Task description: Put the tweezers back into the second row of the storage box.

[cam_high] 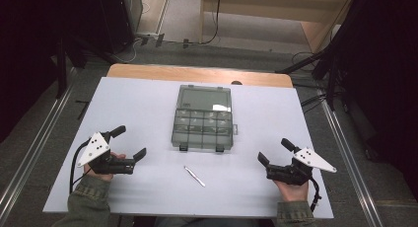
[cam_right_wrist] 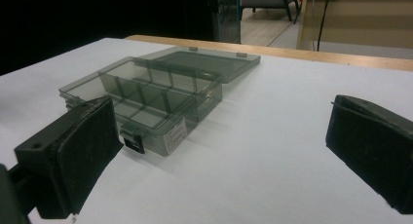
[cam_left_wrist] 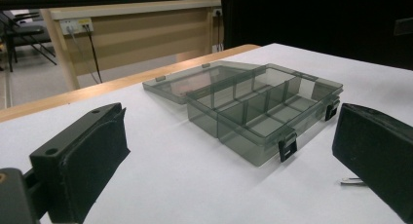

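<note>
Tweezers (cam_high: 194, 176) lie flat on the white table (cam_high: 138, 113) in the high view, a thin metal pair set slantwise between the two grippers and touching neither. From them, the smoky clear compartment box (cam_high: 202, 130) sits at twelve o'clock, near but apart, with its lid (cam_high: 205, 98) thrown back flat on the far side and its two black latches facing the person. The left gripper (cam_high: 129, 146) rests at nine o'clock from the tweezers, well apart, held in a hand with a green sleeve; its jaws stand spread wide with nothing between them. The right gripper (cam_high: 272, 150) rests at three o'clock from the tweezers, also well apart, its jaws likewise spread and holding nothing.

In the left gripper view, the two black padded jaws rise at the lower left and lower right, wide apart, with bare table between them. The compartment box (cam_left_wrist: 265, 112) stands ahead at about one o'clock, its dividers plain through the clear walls, the open lid (cam_left_wrist: 195, 83) lying behind it. A short metal tip of the tweezers (cam_left_wrist: 351, 181) peeks out just beside the right-hand jaw, at four o'clock in the picture.

In the right gripper view, the jaws again stand far apart, empty. The box (cam_right_wrist: 146, 100) lies at ten o'clock, partly behind the left-hand jaw, with its lid (cam_right_wrist: 209, 61) beyond it.
</note>
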{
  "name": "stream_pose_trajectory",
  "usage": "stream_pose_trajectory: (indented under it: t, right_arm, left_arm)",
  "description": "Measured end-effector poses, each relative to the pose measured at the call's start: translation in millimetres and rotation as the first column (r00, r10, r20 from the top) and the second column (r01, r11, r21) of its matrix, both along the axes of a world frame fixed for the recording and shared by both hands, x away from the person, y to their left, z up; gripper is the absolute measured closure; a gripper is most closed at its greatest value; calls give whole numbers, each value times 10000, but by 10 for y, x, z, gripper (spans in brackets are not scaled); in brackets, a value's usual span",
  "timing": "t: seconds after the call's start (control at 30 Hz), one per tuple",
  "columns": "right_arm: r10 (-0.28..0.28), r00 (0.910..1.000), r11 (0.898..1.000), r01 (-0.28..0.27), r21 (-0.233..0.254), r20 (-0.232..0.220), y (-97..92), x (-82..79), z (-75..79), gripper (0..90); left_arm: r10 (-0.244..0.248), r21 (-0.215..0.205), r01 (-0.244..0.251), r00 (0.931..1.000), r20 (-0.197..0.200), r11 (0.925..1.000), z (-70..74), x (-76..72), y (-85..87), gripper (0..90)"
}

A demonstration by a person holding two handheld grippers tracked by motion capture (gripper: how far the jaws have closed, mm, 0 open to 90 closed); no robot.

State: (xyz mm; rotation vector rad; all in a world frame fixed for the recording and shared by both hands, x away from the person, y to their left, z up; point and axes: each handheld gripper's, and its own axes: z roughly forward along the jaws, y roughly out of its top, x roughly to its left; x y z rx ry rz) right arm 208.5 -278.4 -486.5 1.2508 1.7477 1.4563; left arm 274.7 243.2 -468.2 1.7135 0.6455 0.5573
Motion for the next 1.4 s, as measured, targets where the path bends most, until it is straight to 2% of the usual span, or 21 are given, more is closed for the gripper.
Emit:
stream_pose_trajectory:
  t: [0.43,0.9,1.2,1.3,1.4]
  right_arm:
    - [133,9986,9997,-144,-216,-505,28,20,-21,0]
    - [537,9958,9981,-558,-268,-737,70,30,-13,0]
    - [953,9918,9930,-1007,-616,-851,148,54,57,0]
    - [1117,9890,9895,-1197,-816,-970,181,63,59,0]
    - [1255,9860,9825,-1389,-1240,-1097,236,67,65,0]
  left_arm:
    - [-68,89,68,10000,1,9999,3,-15,-7,0]
    - [-65,103,66,10000,-22,9999,0,-18,-13,0]
    - [-59,137,60,10000,-29,9999,-2,-16,-16,0]
    - [-11,211,12,10000,-40,9998,-4,-13,-17,0]
    - [-6,250,8,10000,-49,9997,-5,-10,-19,0]
